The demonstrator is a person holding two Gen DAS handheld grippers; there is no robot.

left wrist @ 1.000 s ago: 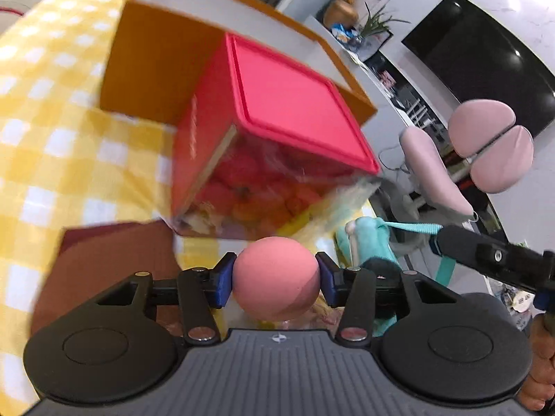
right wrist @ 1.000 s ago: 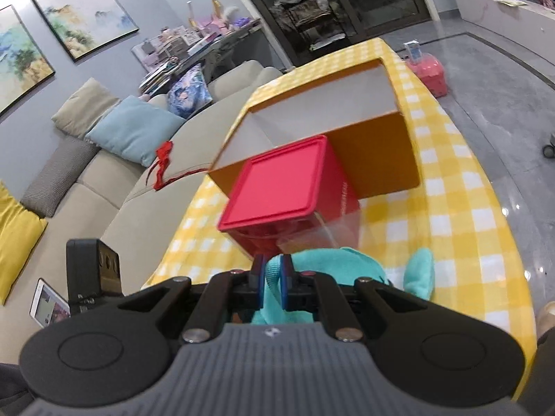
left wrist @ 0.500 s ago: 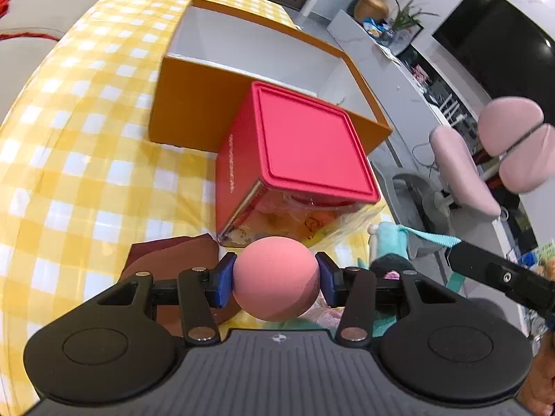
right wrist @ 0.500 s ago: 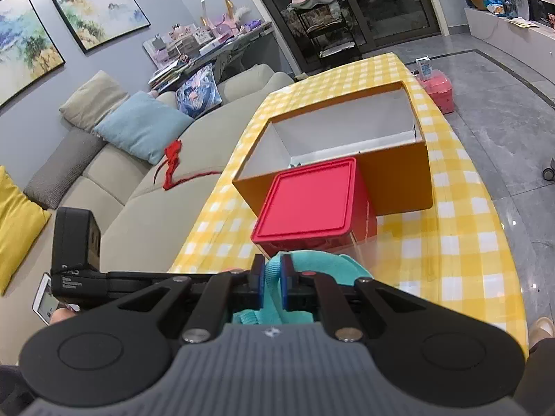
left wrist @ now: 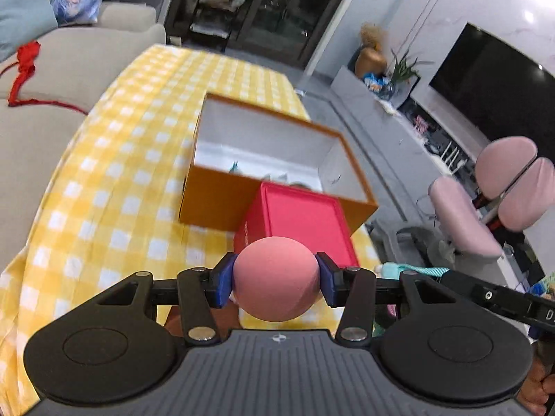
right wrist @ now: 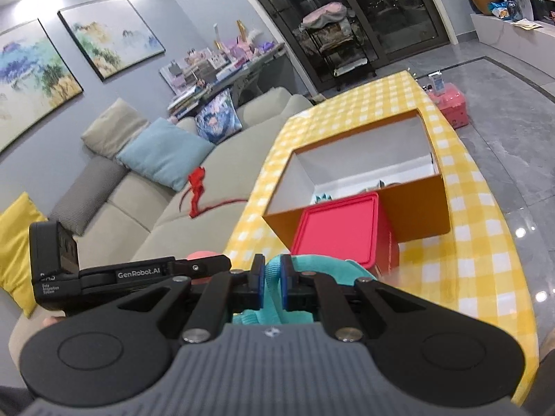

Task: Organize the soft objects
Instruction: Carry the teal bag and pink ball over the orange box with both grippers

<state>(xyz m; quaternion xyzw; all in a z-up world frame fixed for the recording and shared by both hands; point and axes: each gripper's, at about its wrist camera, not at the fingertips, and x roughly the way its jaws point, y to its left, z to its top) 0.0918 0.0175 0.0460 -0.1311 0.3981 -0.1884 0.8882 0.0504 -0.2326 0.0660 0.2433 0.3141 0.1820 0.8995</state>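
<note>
The left hand-held gripper [left wrist: 275,282] tilts downward above the near end of the tabletop [left wrist: 114,187], its blue pads clamped on a pink ball [left wrist: 275,279]. Beside it, the right hand-held gripper [right wrist: 272,286] also tilts down, its pads pressed together on a teal fabric strap [right wrist: 272,274]. Ahead stands a red lidded container [right wrist: 341,228], touching the open orange box [right wrist: 419,204]. The box interior is mostly free. Yellow checked cloth lies bare to the left.
</note>
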